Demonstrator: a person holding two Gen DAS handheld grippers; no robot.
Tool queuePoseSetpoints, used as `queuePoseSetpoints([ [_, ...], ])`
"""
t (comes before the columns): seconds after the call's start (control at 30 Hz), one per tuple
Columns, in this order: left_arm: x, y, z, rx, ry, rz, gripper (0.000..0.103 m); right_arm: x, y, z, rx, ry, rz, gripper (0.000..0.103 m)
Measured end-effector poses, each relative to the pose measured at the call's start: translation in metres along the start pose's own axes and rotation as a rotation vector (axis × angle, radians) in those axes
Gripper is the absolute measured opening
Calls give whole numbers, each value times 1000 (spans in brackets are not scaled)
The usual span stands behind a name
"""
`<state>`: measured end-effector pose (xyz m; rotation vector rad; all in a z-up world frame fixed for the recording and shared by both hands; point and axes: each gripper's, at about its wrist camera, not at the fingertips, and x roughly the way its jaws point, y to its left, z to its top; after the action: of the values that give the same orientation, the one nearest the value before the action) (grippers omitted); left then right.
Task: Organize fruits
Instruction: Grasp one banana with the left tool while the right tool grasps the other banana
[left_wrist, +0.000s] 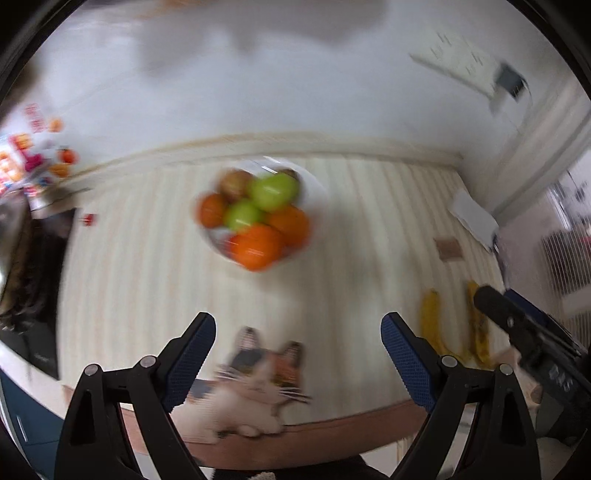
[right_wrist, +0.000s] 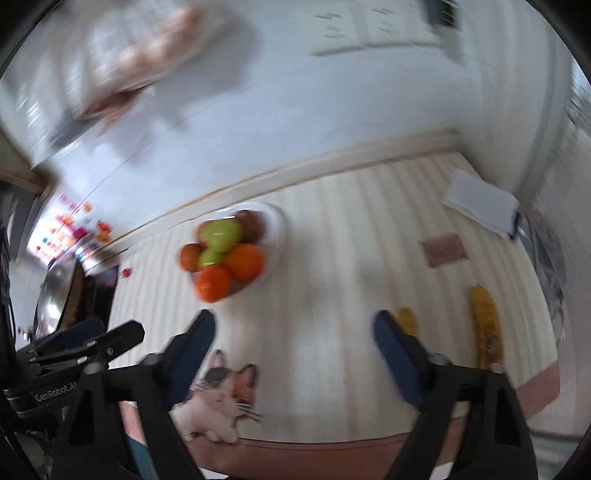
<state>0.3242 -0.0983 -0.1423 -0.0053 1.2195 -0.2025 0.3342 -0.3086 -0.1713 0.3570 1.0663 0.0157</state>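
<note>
Both grippers over the striped cloth, jaws apart and empty.

The left gripper and right gripper hang above bare cloth; the fruit bowl sits mid-frame near the wall edge, bananas lower right by the table edge.

Bright, even light, motion blur, fisheye-warped edges

Fruit bowl beyond empty left tool
</note>
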Motion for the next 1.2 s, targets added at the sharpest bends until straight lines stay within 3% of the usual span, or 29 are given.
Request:
queuePoseSetpoints([
  [0.13,50,-60,8,57,145,-81,92,7,-81,3,110,17,-93,70],
  [0.33,146,-146,1,65,460,-214,92,25,-174,-2,227,73,-183,70],
  [0.5,205,-191,-16,78,586,-191,89,47,-219,-11,277,130,-220,70],
  [0.57,218,-200,-22,75,605,-177,77,55,-229,-14,281,155,-219,70],
  [0.6,222,-203,-24,70,607,-174,63,59,-233,-15,282,166,-215,70],
  [0.67,219,-205,-25,77,575,-150,56,66,-239,-17,277,188,-208,70],
  [0.7,216,-206,-25,102,545,-126,40,69,-240,-18,272,198,-202,70],
  [0.9,206,-191,-22,185,507,-83,40,84,-243,-23,281,247,-151,70],
  [1.2,191,-114,-9,188,508,31,40,101,-232,-31,273,299,-90,70],
])
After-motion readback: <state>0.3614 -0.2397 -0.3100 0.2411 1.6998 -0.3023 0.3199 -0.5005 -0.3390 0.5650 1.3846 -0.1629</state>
